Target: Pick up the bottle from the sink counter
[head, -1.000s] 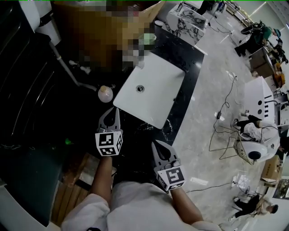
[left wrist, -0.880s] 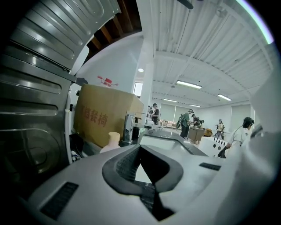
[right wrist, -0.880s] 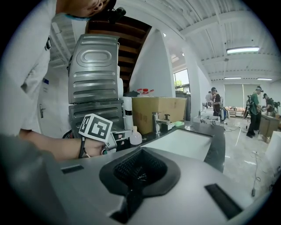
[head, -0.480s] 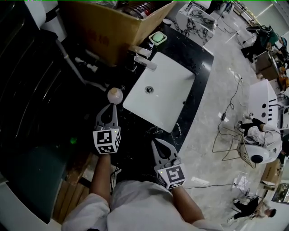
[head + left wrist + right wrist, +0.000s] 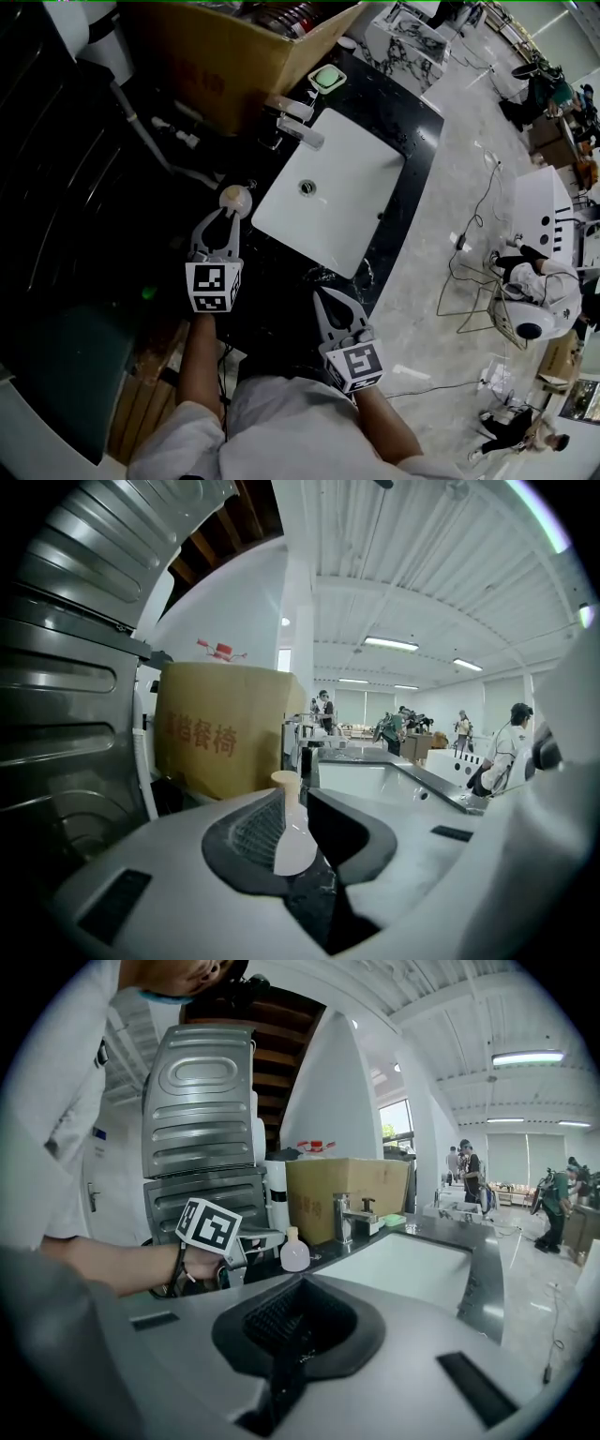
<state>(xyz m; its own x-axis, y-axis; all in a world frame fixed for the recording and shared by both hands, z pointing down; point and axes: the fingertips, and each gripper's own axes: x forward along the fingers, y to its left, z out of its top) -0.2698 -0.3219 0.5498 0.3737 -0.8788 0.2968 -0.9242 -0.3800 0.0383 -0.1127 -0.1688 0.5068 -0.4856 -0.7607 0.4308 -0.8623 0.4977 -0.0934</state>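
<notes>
- The bottle [image 5: 234, 198] stands on the black bench [image 5: 413, 141] beside the sink [image 5: 342, 183], just beyond the left claw [image 5: 231, 216].
- Its jaws have just been opening; the gap is narrow, with nothing between them, so pushing on would likely topple the bottle.
- The right claw [image 5: 324, 298] is closed and empty.

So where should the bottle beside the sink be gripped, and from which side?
On the bottle, probably the round belly, coming in level from the near end of the counter. It stands upright left of the sink, and its neck looks short and thin, so the belly gives the pads more hold. The left gripper faces it, jaws just opening, the bottle ahead of them, not clamped.
</notes>
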